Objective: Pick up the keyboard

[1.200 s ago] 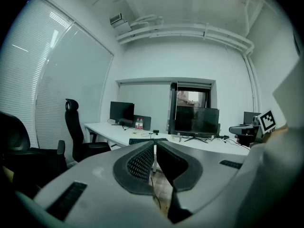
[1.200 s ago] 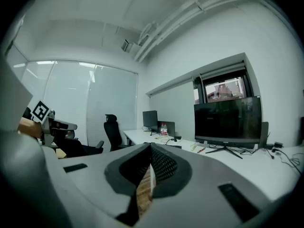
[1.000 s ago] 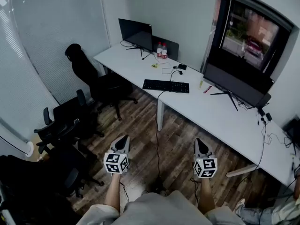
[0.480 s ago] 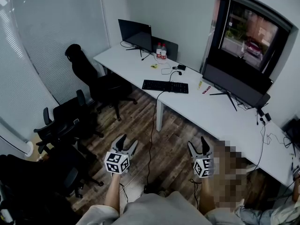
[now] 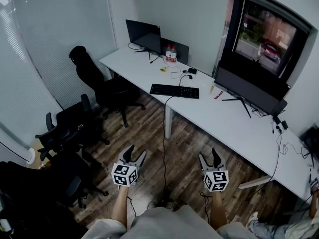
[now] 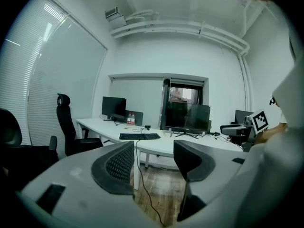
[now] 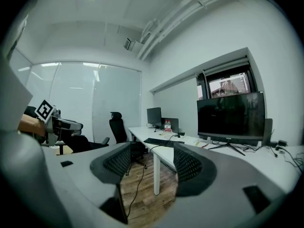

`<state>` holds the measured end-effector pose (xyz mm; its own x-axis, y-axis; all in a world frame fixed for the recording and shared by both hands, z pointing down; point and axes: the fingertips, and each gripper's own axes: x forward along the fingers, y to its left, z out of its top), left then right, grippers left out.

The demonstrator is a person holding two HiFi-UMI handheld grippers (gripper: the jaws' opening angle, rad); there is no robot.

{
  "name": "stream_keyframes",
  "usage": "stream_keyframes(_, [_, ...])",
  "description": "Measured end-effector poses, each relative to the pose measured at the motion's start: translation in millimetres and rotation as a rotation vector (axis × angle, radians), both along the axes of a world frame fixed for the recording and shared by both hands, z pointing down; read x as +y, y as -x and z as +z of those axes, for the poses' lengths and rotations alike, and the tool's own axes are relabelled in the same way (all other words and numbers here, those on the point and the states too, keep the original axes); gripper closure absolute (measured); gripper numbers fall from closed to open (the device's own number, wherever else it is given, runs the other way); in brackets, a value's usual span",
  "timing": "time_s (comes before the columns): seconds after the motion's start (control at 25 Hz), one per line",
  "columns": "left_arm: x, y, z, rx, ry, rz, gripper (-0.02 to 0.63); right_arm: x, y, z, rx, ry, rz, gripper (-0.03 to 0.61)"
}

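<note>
Head view: left gripper (image 5: 136, 152) and right gripper (image 5: 208, 156) were held low in front of the body, over the wood floor (image 5: 184, 148) and well short of the desk (image 5: 214, 116). Looked like the approach stage, with nothing to grip yet. Keyboard (image 5: 174, 90) lay flat near the desk's front edge, its cable (image 5: 164, 128) dropping to the floor. This was the only view that gave the whole layout, including the gap left to close

Left gripper view: jaws were wide apart, with only floor and cable between them. Keyboard (image 6: 139, 136) was far off, just above the gap, so the aim was probably roughly on target. The right gripper's marker cube (image 6: 260, 121) showed at the right edge. This view confirmed an empty grip, which the head view only hinted at

Right gripper view: jaws were also spread and empty. Keyboard (image 7: 161, 141) sat above the gap, on the desk seen nearly edge-on. From here the desk height and the leg underneath read better than from above
</note>
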<state>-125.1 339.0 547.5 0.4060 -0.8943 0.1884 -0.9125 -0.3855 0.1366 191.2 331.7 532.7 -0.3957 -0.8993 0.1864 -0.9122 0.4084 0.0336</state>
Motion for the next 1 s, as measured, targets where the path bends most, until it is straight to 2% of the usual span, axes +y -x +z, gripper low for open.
stream_keyframes(0.28, [2,-20,9,-0.003,0.008,-0.025,0.367,-1,-9,11,0.006,0.01,-0.028,0.321])
stream_keyframes(0.56, [-8,-20,15,-0.002,0.015,-0.049,0.367,-19,-10,15,0.002,0.015,-0.036,0.326])
stream_keyframes(1.0, [-74,-13,21,0.012,0.009,-0.031,0.367,-73,0,19,0.014,0.013,-0.027,0.33])
